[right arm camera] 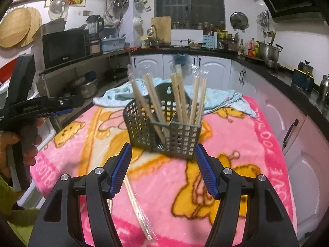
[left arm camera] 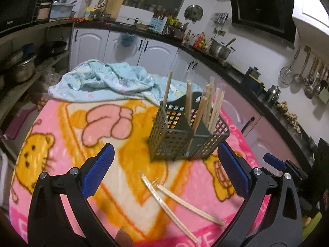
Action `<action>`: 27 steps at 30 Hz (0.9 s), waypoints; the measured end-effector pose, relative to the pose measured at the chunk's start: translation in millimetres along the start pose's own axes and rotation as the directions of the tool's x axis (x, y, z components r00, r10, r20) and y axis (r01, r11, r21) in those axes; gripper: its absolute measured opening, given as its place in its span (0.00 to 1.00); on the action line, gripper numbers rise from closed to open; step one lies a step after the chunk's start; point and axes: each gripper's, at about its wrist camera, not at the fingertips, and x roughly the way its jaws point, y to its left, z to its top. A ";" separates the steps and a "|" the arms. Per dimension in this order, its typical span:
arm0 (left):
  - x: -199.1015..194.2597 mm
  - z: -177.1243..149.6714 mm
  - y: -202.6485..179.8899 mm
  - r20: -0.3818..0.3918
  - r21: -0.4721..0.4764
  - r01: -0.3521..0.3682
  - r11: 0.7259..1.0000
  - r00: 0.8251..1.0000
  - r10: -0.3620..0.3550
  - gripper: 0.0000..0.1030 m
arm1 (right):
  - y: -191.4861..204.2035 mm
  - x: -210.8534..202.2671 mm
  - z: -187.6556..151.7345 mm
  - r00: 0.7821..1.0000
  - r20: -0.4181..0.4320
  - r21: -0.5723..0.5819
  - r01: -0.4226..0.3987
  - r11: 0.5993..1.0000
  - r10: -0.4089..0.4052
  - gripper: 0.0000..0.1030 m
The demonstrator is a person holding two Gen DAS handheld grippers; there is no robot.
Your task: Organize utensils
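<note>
A dark green lattice utensil basket (left arm camera: 176, 131) stands on the pink cartoon blanket (left arm camera: 61, 127) and holds several wooden chopsticks (left arm camera: 207, 107) upright. It also shows in the right wrist view (right arm camera: 164, 131) with the chopsticks (right arm camera: 178, 98). Two loose pairs of chopsticks (left arm camera: 181, 199), one in clear wrap, lie on the blanket in front of the basket. One wrapped pair (right arm camera: 137, 205) shows in the right wrist view. My left gripper (left arm camera: 164, 164) is open and empty above the loose pairs. My right gripper (right arm camera: 162, 164) is open and empty just before the basket.
A crumpled light blue cloth (left arm camera: 107, 80) lies at the blanket's far end. Kitchen counters with pots and bottles (left arm camera: 220, 47) run behind and to the right. Shelves with pans (left arm camera: 24, 65) stand left. The left gripper's handle and the hand holding it (right arm camera: 22, 111) show at the right view's left edge.
</note>
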 end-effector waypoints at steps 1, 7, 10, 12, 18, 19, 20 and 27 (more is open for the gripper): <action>2.0 -2.7 1.3 -0.008 0.000 -0.005 1.000 1.000 0.005 0.90 | 1.7 1.8 -1.4 1.000 -0.007 -0.004 -0.003 1.000 0.003 0.60; 16.2 -16.6 7.5 -0.045 0.003 -0.028 1.000 0.999 0.028 0.90 | 13.7 16.5 -16.7 0.998 -0.059 -0.033 -0.019 0.999 0.017 0.60; 24.5 -21.9 10.6 -0.065 0.002 -0.031 1.000 0.997 0.031 0.90 | 18.9 23.3 -22.6 0.996 -0.082 -0.047 -0.030 0.998 0.026 0.60; 29.3 -24.7 13.6 -0.076 0.001 -0.047 0.999 0.996 0.047 0.90 | 23.2 28.7 -26.5 0.994 -0.100 -0.060 -0.037 0.998 0.031 0.60; 46.0 -34.7 29.6 -0.121 -0.028 -0.085 0.996 0.989 0.081 0.90 | 32.9 43.2 -36.7 0.986 -0.156 -0.082 -0.066 0.994 0.053 0.60; 48.9 -36.4 32.4 -0.130 -0.034 -0.088 0.996 0.988 0.083 0.90 | 34.4 46.1 -38.5 0.985 -0.166 -0.087 -0.070 0.994 0.054 0.60; 52.0 -37.8 36.1 -0.140 -0.044 -0.092 0.995 0.986 0.085 0.90 | 35.9 49.4 -40.6 0.983 -0.177 -0.094 -0.072 0.993 0.054 0.60; 73.5 -48.8 61.0 -0.218 -0.166 -0.061 0.984 0.976 0.023 0.77 | 40.4 74.9 -49.1 0.966 -0.249 -0.104 -0.097 0.990 0.069 0.59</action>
